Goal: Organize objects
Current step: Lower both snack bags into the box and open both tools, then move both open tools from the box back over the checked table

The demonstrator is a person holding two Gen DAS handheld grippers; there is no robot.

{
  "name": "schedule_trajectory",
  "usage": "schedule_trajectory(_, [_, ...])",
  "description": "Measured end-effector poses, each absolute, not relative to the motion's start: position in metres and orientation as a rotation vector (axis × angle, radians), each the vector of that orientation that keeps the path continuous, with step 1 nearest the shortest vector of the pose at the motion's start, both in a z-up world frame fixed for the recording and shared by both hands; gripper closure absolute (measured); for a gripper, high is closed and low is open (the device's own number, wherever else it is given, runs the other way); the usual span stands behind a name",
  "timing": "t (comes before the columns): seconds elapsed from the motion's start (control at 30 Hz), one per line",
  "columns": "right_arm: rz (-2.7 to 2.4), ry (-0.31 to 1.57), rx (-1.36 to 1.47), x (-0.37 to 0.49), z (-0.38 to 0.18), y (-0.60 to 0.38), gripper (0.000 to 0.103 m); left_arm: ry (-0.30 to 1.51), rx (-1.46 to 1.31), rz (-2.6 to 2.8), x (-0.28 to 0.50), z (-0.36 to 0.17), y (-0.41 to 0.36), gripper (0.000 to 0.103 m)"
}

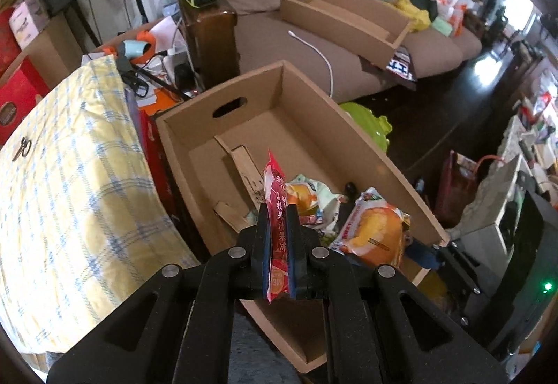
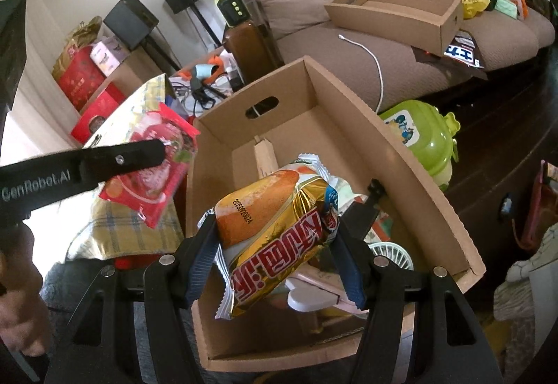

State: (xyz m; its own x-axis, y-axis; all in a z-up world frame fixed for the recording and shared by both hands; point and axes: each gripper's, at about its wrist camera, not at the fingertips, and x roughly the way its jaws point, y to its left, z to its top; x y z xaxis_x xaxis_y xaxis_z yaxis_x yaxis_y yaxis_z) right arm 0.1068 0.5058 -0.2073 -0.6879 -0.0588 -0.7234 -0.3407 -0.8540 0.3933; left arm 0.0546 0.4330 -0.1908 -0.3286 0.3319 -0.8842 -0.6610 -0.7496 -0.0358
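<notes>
An open cardboard box stands in front of me with several snack packs on its floor. My left gripper is shut on a flat red jelly pouch, seen edge-on above the box's near left side. From the right wrist view the same left gripper and the red pouch hang just left of the cardboard box. My right gripper is shut on a gold and orange bread pack, held tilted over the box's near end. The bread pack also shows at the box's right.
A yellow checked cloth covers something left of the box. A second cardboard box and a white cable lie on the brown sofa. A green plastic container sits right of the box, a white fan inside it.
</notes>
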Motion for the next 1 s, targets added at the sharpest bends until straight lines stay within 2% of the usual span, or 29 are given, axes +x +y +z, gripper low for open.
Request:
schedule_trajectory(0.47, [2.592, 0.737, -1.211, 0.102, -0.214, 0.504, 0.035, 0.475, -1.348, 2.080, 0.052, -0.211, 0.435, 0.096])
schedule_trajectory(0.63, [2.581, 0.736, -1.187, 0.103, -0.213, 0.507, 0.030, 0.477, -1.353, 2.080, 0.052, -0.212, 0.435, 0.096])
schedule_trajectory(1.0, [2.565, 0.736, -1.180, 0.106, -0.213, 0.509, 0.030, 0.472, -1.355, 2.066, 0.051, -0.210, 0.436, 0.096])
